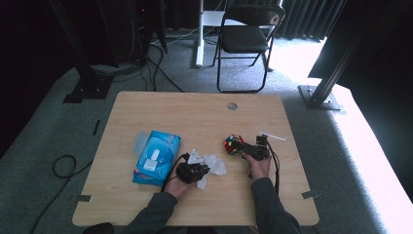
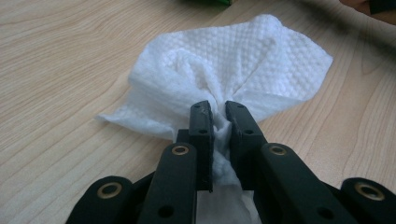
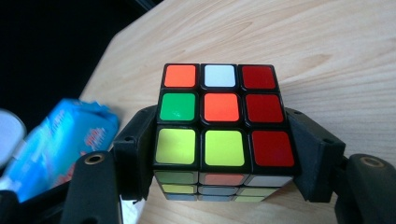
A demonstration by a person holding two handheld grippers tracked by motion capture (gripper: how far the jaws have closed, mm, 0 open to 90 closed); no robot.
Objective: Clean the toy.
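A crumpled white wet wipe (image 2: 233, 70) lies on the wooden table (image 1: 195, 114), and my left gripper (image 2: 219, 112) is shut on its near end, the cloth bunched between the two black jaws. In the high view the left gripper (image 1: 204, 169) sits low on the table with the wipe (image 1: 214, 165) spread to its right. My right gripper (image 3: 224, 149) is shut on a scrambled puzzle cube (image 3: 222, 121), one jaw pressed on each side. The high view shows the cube (image 1: 233, 144) held just above the table, right of centre, by the right gripper (image 1: 242, 147).
A blue pack of wet wipes (image 1: 157, 157) with a white lid lies left of my left hand; it shows again at the left of the right gripper view (image 3: 56, 140). A round hole (image 1: 232, 106) is in the tabletop at the back. A folding chair (image 1: 246, 36) stands beyond.
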